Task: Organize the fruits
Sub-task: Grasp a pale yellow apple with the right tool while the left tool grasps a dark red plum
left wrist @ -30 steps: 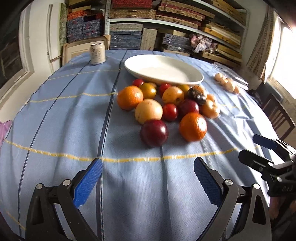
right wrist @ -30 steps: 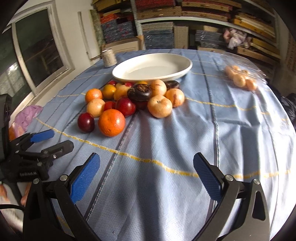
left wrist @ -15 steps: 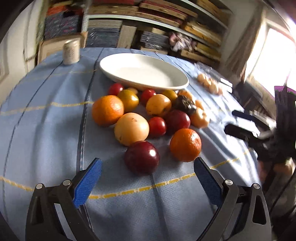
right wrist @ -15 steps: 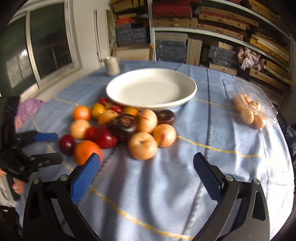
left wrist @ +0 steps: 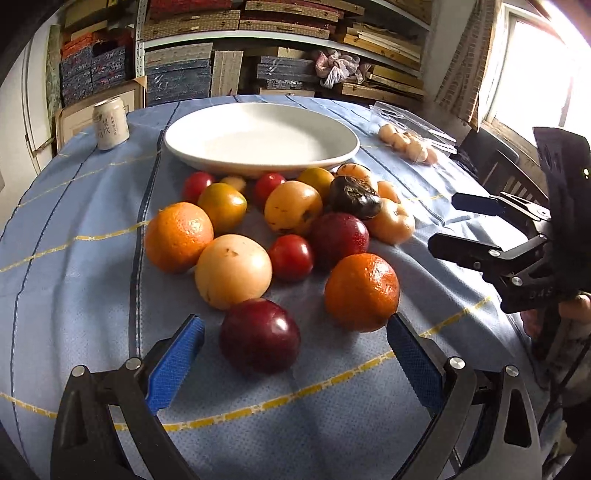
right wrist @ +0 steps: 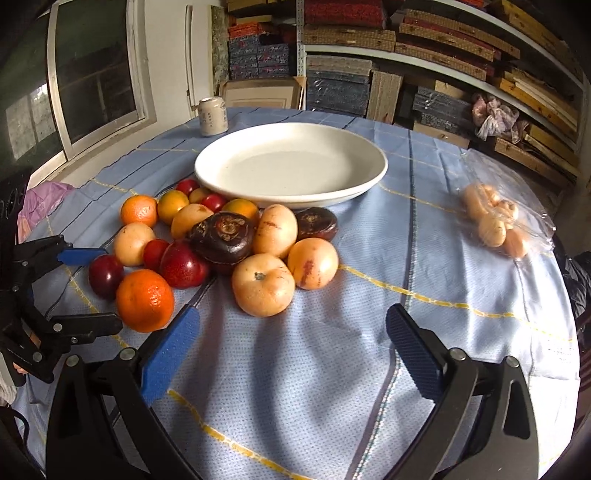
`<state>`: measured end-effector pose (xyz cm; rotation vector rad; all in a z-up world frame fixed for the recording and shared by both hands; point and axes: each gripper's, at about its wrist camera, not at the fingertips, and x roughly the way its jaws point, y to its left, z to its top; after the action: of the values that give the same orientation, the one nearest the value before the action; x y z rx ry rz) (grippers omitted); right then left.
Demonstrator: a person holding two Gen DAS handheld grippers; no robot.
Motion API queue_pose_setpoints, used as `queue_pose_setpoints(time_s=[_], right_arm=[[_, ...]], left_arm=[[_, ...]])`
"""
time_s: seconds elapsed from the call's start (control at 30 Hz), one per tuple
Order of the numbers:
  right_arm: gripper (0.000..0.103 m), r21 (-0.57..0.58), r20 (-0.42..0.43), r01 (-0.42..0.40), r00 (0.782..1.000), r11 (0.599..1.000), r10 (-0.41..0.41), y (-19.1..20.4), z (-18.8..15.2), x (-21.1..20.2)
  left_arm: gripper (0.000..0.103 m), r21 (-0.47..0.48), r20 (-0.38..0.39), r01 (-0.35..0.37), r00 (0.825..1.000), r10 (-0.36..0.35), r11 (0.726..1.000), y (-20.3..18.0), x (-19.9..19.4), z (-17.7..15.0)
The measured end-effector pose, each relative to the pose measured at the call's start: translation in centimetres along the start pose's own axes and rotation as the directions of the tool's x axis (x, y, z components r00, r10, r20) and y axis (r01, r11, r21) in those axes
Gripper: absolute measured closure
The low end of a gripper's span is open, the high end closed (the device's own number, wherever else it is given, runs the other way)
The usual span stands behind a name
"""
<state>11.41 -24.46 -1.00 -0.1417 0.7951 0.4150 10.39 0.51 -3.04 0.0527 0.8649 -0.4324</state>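
Can on blue tablecloth; stacked shelves.

The left gripper fills the bottom of the frame with its blue-padded fingers spread wide, and a dark red plum lies on the blue tablecloth between them, touching neither. Just above the plum sit a pale yellow fruit and, to its right, an orange. More fruit is heaped behind them toward the frame's centre, among it a second orange and a small red tomato. A white plate stands beyond the heap, and a can at upper left. At the right edge the right gripper hangs above the cloth, fingers apart.
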Motion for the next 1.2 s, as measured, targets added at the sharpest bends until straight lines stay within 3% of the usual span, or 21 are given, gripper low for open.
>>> queue_pose_setpoints(time_s=[0.13, 0.2, 0.27, 0.37, 0.43, 0.57, 0.63, 0.73, 1.1, 1.2], right_arm=[[0.007, -0.022, -0.027, -0.019, 0.999, 1.0, 0.018, 0.3, 0.4, 0.9], [0.027, -0.04, -0.047, -0.019, 0.999, 0.999, 0.017, 0.3, 0.9, 1.5], [0.033, -0.032, -0.069, -0.047, 0.997, 0.998, 0.045, 0.2, 1.2, 2.2], [0.034, -0.014, -0.097, -0.094, 0.991, 0.996, 0.092, 0.2, 1.6, 3.4], [0.04, -0.007, -0.107, -0.136, 0.985, 0.991, 0.135, 0.4, 1.7, 4.0], [0.047, -0.01, -0.12, -0.153, 0.981, 0.988, 0.151, 0.7, 2.0, 5.0], [0.047, -0.011, -0.116, -0.15, 0.982, 0.989, 0.148, 0.8, 2.1, 5.2], [0.06, -0.024, -0.104, -0.138, 0.985, 0.99, 0.135, 0.7, 2.3, 5.5], [0.061, 0.005, -0.086, -0.16, 0.983, 0.987, 0.16, -0.4, 1.8, 4.9], [0.061, 0.01, -0.077, -0.155, 0.985, 0.988, 0.156, -0.7, 1.6, 4.5]], left_arm=[[0.004, 0.004, -0.006, 0.011, 1.0, -0.011, 1.0, -0.2, 0.1, 0.0], [0.007, 0.006, -0.012, 0.023, 1.0, -0.023, 1.0, -0.2, 0.1, 0.0], [0.011, 0.002, -0.023, 0.042, 0.999, -0.042, 0.999, -0.1, 0.3, -0.1], [0.011, -0.005, -0.021, 0.051, 0.998, -0.051, 0.999, 0.0, 0.2, -0.1], [0.012, -0.009, -0.019, 0.056, 0.998, -0.056, 0.998, 0.1, 0.2, -0.1], [0.015, -0.013, -0.014, 0.072, 0.997, -0.072, 0.997, 0.2, 0.1, -0.1], [0.023, -0.013, -0.01, 0.087, 0.996, -0.087, 0.996, 0.2, 0.0, -0.1], [0.03, -0.012, -0.007, 0.115, 0.993, -0.115, 0.993, 0.2, 0.0, -0.1], [0.064, 0.005, 0.021, 0.147, 0.989, -0.147, 0.989, -0.1, -0.7, -0.3], [0.064, 0.014, 0.022, 0.131, 0.991, -0.131, 0.991, -0.2, -0.8, -0.4]])
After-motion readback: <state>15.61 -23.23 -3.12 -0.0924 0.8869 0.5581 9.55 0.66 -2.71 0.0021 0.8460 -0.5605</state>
